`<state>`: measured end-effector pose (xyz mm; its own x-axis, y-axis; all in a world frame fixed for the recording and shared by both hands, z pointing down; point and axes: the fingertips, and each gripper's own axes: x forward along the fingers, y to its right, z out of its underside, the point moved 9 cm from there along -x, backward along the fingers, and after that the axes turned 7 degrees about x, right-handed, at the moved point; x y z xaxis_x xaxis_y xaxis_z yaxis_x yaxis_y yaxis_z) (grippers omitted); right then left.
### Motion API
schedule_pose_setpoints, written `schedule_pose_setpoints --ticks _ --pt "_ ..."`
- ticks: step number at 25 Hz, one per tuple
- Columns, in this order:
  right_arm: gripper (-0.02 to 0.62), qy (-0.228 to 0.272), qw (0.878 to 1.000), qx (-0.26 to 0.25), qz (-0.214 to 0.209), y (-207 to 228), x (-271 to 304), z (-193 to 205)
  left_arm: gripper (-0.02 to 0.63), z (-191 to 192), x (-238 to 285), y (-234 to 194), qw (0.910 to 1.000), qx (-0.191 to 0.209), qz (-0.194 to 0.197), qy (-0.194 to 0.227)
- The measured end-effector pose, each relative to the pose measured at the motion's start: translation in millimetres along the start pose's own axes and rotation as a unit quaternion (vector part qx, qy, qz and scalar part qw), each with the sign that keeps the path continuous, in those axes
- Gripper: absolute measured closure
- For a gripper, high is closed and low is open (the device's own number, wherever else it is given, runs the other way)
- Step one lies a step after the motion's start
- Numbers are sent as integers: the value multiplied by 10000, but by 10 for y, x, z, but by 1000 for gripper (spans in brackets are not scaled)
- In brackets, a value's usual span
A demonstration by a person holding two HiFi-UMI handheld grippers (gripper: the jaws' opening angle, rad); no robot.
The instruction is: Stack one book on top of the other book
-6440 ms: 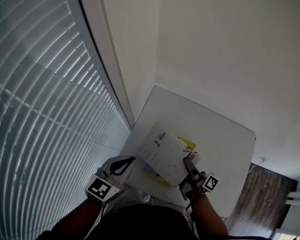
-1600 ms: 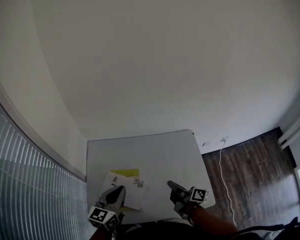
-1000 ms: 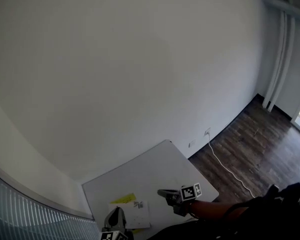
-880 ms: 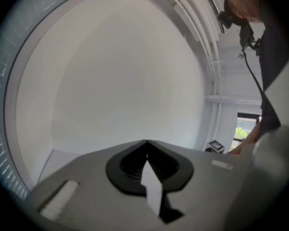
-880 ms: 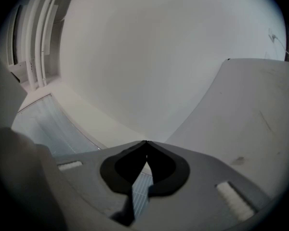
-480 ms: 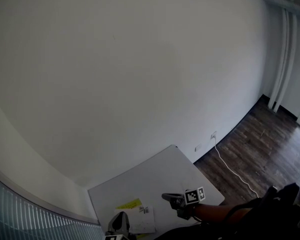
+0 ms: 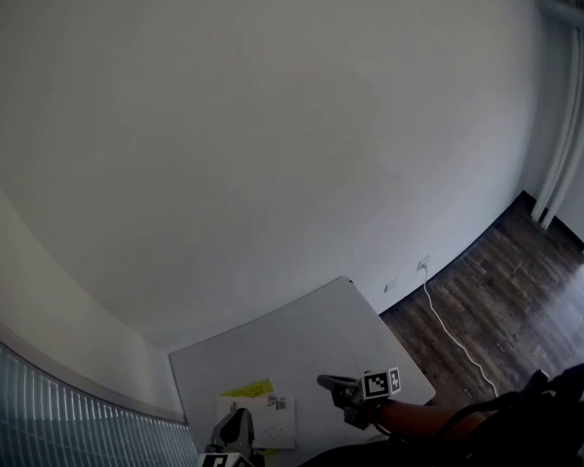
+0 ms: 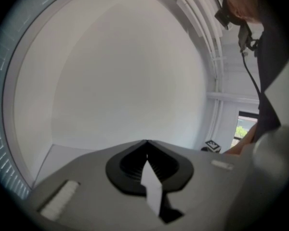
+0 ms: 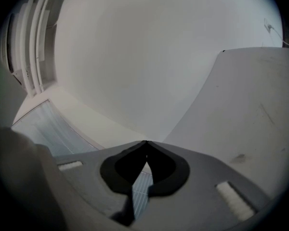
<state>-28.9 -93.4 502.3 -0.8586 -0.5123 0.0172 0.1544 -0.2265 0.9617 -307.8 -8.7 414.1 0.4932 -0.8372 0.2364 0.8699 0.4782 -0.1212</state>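
Observation:
A white book (image 7: pixel 263 419) lies on top of a yellow book (image 7: pixel 246 389) near the front left of the white table (image 7: pixel 302 339); only a yellow strip shows at its far edge. My left gripper (image 7: pixel 238 415) sits at the white book's near left corner, partly cut off by the picture's bottom edge. In the left gripper view its jaws (image 8: pixel 146 141) meet at the tips, shut and empty. My right gripper (image 7: pixel 323 381) hovers to the right of the books, apart from them, also shut and empty (image 9: pixel 145 141).
A white wall fills most of the head view. Window blinds (image 7: pixel 58 416) run along the left. To the right lies a dark wooden floor (image 7: pixel 506 270) with a white cable (image 7: pixel 448 329) from a wall socket. The table's right edge (image 7: pixel 399 353) is near my right arm.
The head view has swung up toward the wall and room. My right gripper, earlier at the white book's edge, now sits apart to its right. The left gripper has sunk slightly.

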Motion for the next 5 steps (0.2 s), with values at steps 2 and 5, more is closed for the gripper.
schedule_pose_setpoints --ticks 2,5 --pt "594 163 9998 70 -13 232 -56 41 600 25 37 -5 10000 25 20 -38" --pt "594 495 9985 222 8 594 -214 159 600 76 111 -11 9999 73 73 -107"
